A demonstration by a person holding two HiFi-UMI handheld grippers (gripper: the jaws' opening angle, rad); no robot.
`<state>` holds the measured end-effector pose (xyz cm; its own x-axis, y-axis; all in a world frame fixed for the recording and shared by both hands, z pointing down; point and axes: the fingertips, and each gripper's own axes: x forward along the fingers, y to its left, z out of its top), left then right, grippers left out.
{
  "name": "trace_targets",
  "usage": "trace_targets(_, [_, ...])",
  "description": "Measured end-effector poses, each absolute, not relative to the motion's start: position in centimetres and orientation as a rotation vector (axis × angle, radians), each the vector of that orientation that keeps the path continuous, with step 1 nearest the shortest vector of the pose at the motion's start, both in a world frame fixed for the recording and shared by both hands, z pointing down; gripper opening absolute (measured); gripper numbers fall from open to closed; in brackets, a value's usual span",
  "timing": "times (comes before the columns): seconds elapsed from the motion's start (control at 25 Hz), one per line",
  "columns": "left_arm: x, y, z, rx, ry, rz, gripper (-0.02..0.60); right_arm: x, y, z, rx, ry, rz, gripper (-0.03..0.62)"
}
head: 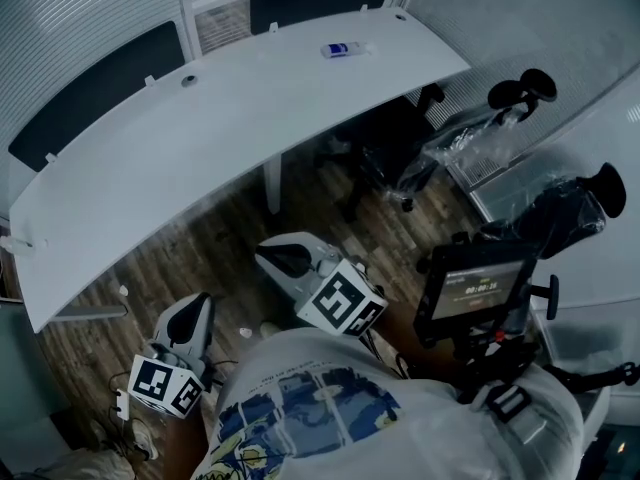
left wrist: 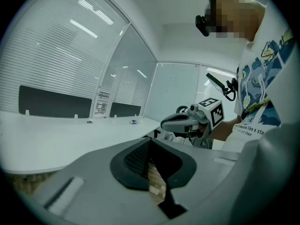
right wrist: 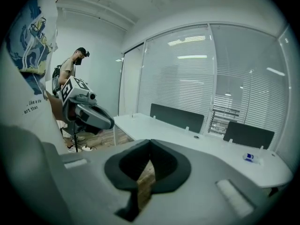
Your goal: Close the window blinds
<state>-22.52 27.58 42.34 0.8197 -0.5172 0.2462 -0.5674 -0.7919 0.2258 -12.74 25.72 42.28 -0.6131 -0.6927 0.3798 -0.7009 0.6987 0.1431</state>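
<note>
shirt [left wrist: 269, 78] print, partly legible, "like a ste"

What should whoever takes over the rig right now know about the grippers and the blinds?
Left gripper: shut, empty, held low.
Right gripper: shut, empty, also low.
Blinds: on the windows beyond the white desk, with neither gripper touching them.
Done: nothing yet.
Left: go round the desk, find the blinds' control, which cannot be made out, and close them.

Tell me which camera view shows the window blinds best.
The right gripper view: the blinds fill the wall behind the desk, nearly face on, slats distinct. The left gripper view shows them obliquely at its left. The head view catches only strips at its top edge.
</note>
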Motion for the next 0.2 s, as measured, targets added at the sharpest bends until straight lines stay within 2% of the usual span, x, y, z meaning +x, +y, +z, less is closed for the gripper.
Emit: trace_targets(0.2, [-22.74, 27.75, 42.26, 2.716, -0.84, 0.248, 0.008, -12.85, 25.85, 42.21, 1.072, -2.49, 0.026, 0.003])
